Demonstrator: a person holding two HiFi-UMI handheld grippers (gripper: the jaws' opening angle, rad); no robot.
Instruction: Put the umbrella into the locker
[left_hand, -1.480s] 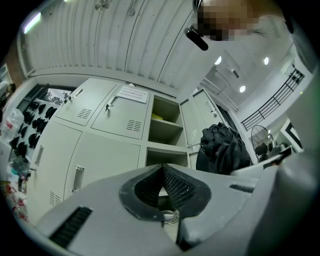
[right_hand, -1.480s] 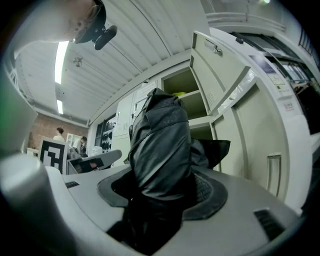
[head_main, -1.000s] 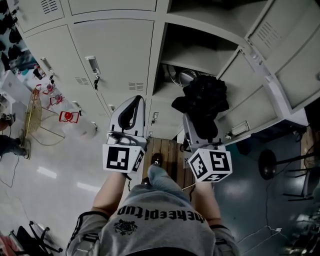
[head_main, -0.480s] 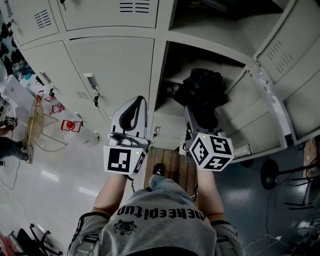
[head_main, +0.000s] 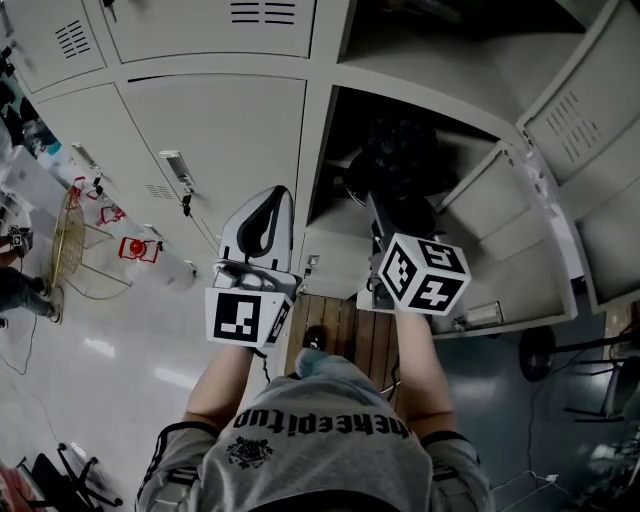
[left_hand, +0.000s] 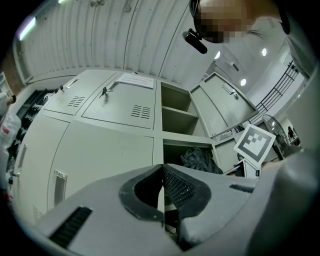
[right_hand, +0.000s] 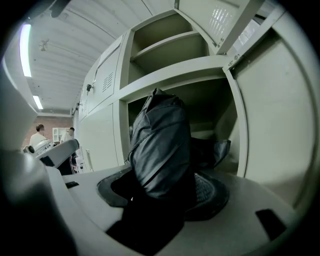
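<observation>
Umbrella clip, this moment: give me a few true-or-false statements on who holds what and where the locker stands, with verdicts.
1. The right tongs are clamped on the black umbrella. True.
2. The left tongs are spread open around a locker handle. False: they are shut with nothing between them, held in front of closed locker doors.
3. The locker compartment ahead of the umbrella has its door swung open. True.
4. The umbrella lies on the floor beside the lockers. False: it is held up at the mouth of the open compartment.
</observation>
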